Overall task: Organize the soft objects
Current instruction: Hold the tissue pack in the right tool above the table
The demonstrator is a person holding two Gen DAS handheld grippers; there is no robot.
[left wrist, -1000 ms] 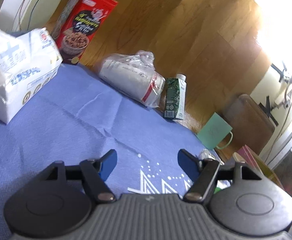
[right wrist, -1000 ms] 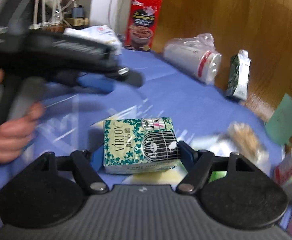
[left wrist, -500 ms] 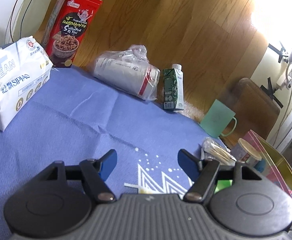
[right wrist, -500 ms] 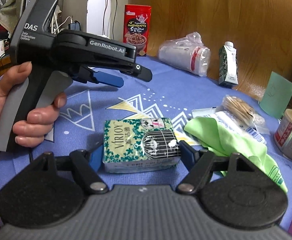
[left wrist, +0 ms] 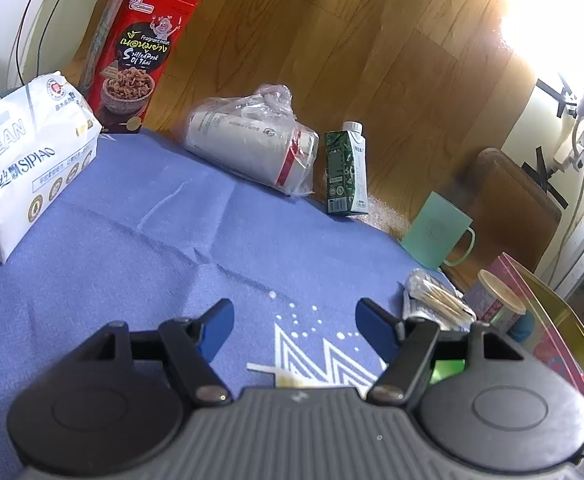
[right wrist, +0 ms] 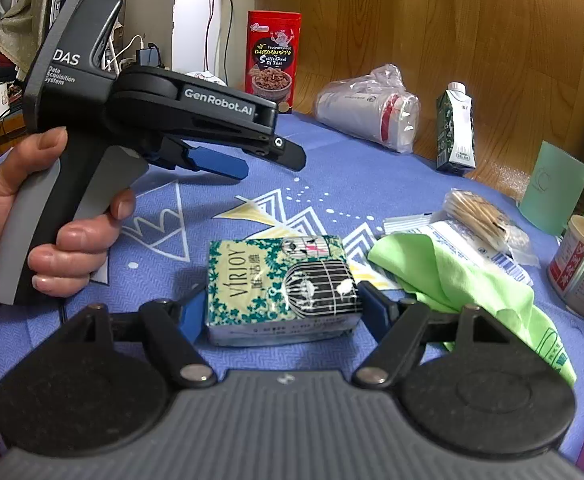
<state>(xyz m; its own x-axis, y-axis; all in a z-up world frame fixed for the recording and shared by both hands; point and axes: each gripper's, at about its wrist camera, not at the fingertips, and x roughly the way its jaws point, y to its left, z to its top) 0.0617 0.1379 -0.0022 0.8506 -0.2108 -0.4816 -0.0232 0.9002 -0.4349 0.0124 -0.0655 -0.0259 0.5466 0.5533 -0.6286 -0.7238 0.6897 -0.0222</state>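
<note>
Tissues come first: the small pack marked "VIRIOY" sits squeezed between the fingers of our right gripper, low over the blue cloth; we judge it in hand but not yet placed; the green rag beside it lies loose, so sorting looks barely begun; our left gripper hangs spread and empty, its body reading "GenRobot.AI" and "DAS"; farther off, the big white pack reads "CLEAN SIPIAO"; the red box "Fragrant meat".
</note>
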